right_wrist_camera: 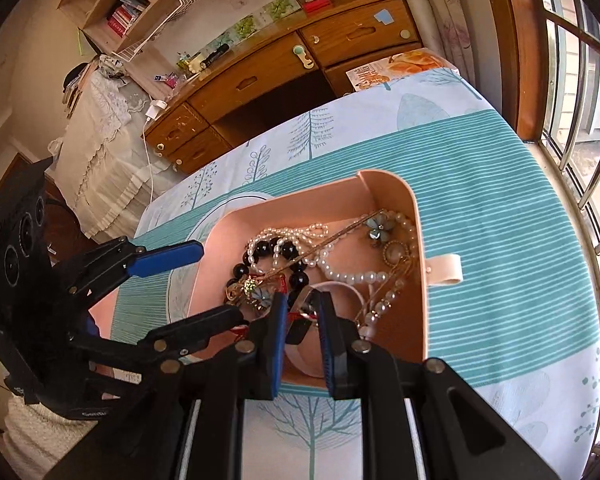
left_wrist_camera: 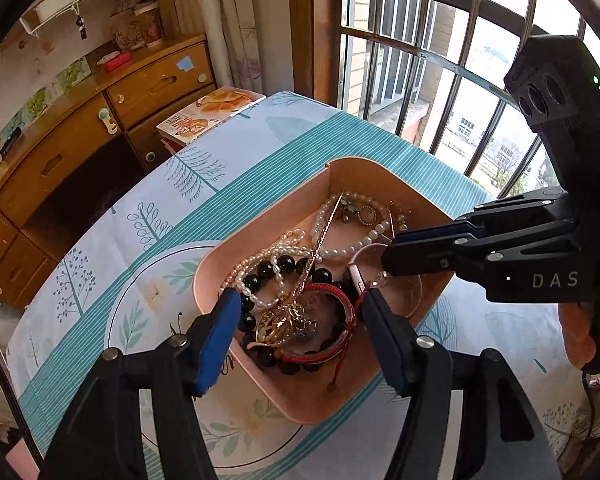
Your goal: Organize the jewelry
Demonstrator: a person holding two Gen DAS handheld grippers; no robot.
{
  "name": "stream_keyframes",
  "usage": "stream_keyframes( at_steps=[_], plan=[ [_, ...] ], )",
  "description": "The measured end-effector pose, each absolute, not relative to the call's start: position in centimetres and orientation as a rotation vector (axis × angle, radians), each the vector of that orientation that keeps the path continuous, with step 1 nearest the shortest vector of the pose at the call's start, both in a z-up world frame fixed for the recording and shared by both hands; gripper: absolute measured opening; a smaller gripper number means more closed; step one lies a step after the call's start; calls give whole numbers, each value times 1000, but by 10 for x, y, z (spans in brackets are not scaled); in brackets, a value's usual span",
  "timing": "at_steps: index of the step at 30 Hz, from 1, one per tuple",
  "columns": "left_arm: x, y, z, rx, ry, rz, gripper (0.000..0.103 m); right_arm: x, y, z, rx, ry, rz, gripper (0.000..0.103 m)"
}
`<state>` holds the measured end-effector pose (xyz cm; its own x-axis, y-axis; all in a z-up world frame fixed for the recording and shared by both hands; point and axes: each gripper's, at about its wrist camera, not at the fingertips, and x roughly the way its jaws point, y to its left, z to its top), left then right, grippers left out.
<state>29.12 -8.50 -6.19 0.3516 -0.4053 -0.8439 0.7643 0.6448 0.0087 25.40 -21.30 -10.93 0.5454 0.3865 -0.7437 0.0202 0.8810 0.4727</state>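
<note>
Straddling the near corner of the pink tray (left_wrist_camera: 260,256), the left gripper (left_wrist_camera: 300,320) hangs with jaws wide apart, a gold pendant (left_wrist_camera: 278,322) and a red cord bangle (left_wrist_camera: 340,308) lying directly between its blue pads, at the tray's near end. Just beyond, toward the tray's window side, the right gripper (right_wrist_camera: 302,320) has its jaws drawn narrow around what appears to be a clear bangle (left_wrist_camera: 404,292) and a red thread; a firm grip cannot be confirmed. Deeper in the tray lie a black bead bracelet (left_wrist_camera: 284,268), then pearl strands (left_wrist_camera: 340,252), with a gold chain (left_wrist_camera: 324,236) running lengthwise toward the far wall. By this reading the left gripper sits nearer the pendant, straight ahead of its jaws.
</note>
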Motion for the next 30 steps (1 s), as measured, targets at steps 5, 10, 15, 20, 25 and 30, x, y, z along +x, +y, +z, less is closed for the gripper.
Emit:
stream_keyframes(
  at_steps=[5,10,15,20,25,30],
  plan=[
    [283,-71,-50,352,942,-766,70,244,-210,-104,464,970,230,16],
    [260,-56,-33,275,908,-677,78,226,-206,-91,446,939,227,16],
    [223,-41,-15,241,848,-524,87,199,-198,-80,399,915,219,16],
    [182,-26,-12,185,846,-344,88,168,-190,-71,347,892,214,16],
    [131,-15,-18,115,837,-245,89,124,-180,-61,284,855,218,28],
    [85,-3,-24,14,835,-159,89,77,-166,-53,227,809,224,33]
  ],
)
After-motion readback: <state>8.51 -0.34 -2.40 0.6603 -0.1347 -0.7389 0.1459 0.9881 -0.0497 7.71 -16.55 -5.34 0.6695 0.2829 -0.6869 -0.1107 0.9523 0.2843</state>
